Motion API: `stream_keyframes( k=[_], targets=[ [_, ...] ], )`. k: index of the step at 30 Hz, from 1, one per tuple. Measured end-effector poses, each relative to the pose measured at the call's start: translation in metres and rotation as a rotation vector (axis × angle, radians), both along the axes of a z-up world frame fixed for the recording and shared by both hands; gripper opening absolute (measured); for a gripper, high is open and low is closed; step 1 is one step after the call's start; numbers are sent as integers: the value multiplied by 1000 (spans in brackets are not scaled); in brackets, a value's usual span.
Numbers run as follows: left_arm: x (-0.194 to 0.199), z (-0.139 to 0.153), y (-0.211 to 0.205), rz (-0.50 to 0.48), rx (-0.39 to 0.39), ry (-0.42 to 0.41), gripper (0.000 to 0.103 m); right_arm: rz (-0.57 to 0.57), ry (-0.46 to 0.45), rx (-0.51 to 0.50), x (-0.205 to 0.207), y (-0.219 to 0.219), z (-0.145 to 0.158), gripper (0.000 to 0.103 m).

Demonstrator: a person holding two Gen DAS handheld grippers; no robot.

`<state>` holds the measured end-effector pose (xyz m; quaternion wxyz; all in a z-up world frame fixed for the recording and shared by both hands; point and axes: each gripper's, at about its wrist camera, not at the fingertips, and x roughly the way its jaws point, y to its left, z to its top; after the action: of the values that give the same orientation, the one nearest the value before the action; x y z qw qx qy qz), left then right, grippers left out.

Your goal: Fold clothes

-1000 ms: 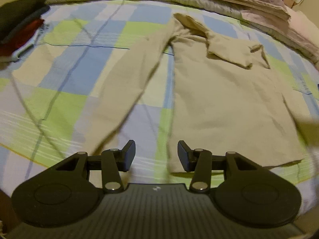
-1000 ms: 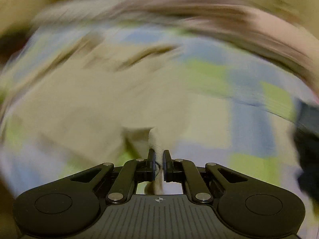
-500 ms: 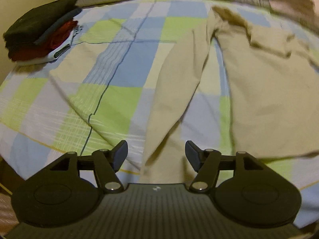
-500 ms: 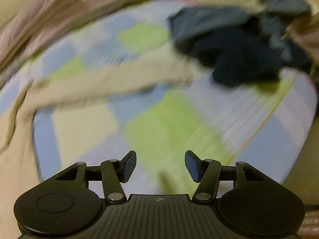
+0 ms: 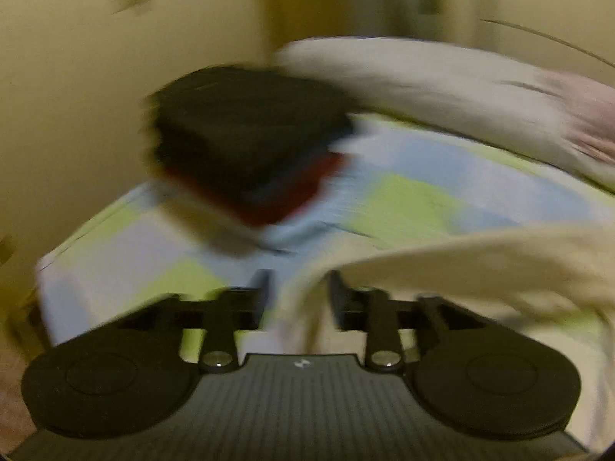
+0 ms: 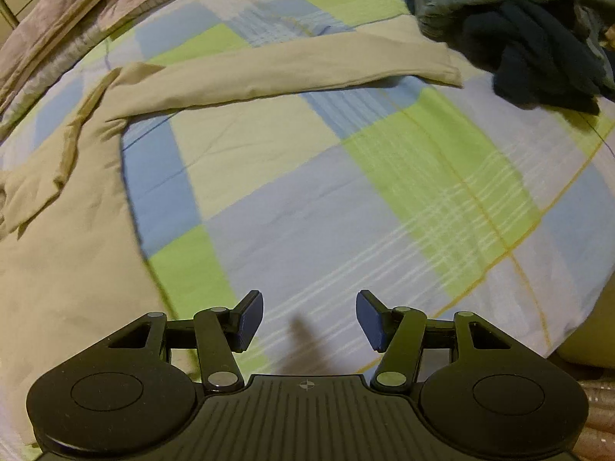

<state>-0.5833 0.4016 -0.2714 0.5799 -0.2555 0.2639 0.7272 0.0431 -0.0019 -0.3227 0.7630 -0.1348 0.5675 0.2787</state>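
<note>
A beige long-sleeved shirt [image 6: 57, 249] lies spread on the checked bedsheet [image 6: 346, 211], one sleeve [image 6: 288, 73] stretched out to the right. In the blurred left wrist view the other sleeve [image 5: 442, 261] runs from the right down between the fingers of my left gripper [image 5: 300, 288]. Its jaws are closing around the cloth, with a gap still showing on the left side. My right gripper [image 6: 309, 315] hangs open over bare sheet, right of the shirt's body, with nothing between its fingers.
A stack of folded dark and red clothes [image 5: 250, 134] sits at the bed's corner by the wall. A heap of unfolded dark clothes [image 6: 538, 57] lies past the right sleeve's cuff. Pillows [image 5: 423, 77] and a pinkish blanket [image 6: 57, 11] line the head of the bed.
My left gripper swung left to the sleeve's end and its jaws narrowed around the cloth. My right gripper let go of the shirt, opened, and turned toward bare sheet.
</note>
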Motion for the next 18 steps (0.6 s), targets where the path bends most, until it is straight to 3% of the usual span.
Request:
stream_keyframes(
  k=[1, 3, 7, 9, 12, 18],
  targets=[
    [-12, -1, 12, 44, -19, -22, 32, 7, 4, 0, -5, 5, -2, 57],
    [-18, -7, 14, 22, -47, -74, 32, 24, 14, 3, -20, 14, -3, 57],
    [13, -42, -14, -157, -195, -161, 30, 63, 11, 23, -47, 34, -4, 57],
    [41, -65, -34, -253, -290, -248, 23, 90, 9, 39, -55, 47, -6, 57],
    [93, -85, -56, -398, -374, -390, 23, 126, 7, 57, -60, 68, -8, 57],
    [211, -96, -51, -623, -377, -605, 28, 191, 72, 245, -34, 119, -9, 57]
  ],
)
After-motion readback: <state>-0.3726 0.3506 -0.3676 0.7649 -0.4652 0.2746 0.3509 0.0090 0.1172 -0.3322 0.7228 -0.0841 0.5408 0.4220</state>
